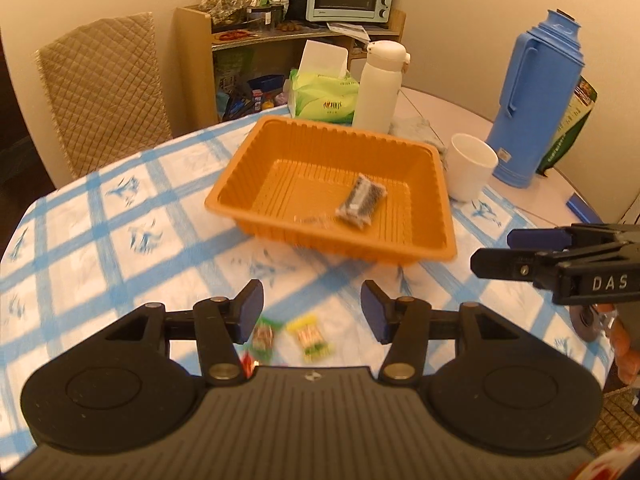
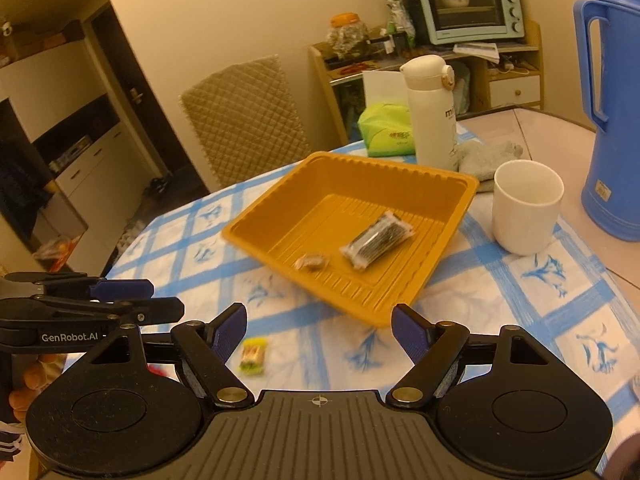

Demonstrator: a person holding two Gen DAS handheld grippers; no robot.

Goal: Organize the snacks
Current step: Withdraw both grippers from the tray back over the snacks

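Taken from the left of the orange tray, three wrapped sweets are seen lying loose on the checked tablecloth, all on the near side of the tray: a red sweet mostly hidden behind the left gripper's own finger, a green sweet just beside it, and a yellow sweet a little further right. The left gripper is held with its tongs apart and nothing between them, over the cloth just short of the tray and above these sweets. Inside the tray a dark packet lies toward the right wall, with a small brown sweet just to its left. To the right of the tray stand a white cup and a blue thermos. The right gripper is likewise spread wide and empty, held before the tray's near corner. The step in hand is judged to be the pickup of one loose sweet. It would be done best if the yellow sweet were centred between the left pads, the fingers lowered to the cloth, and the wrapper pinched across its body rather than its crimped ends. The cloth should not be snagged.
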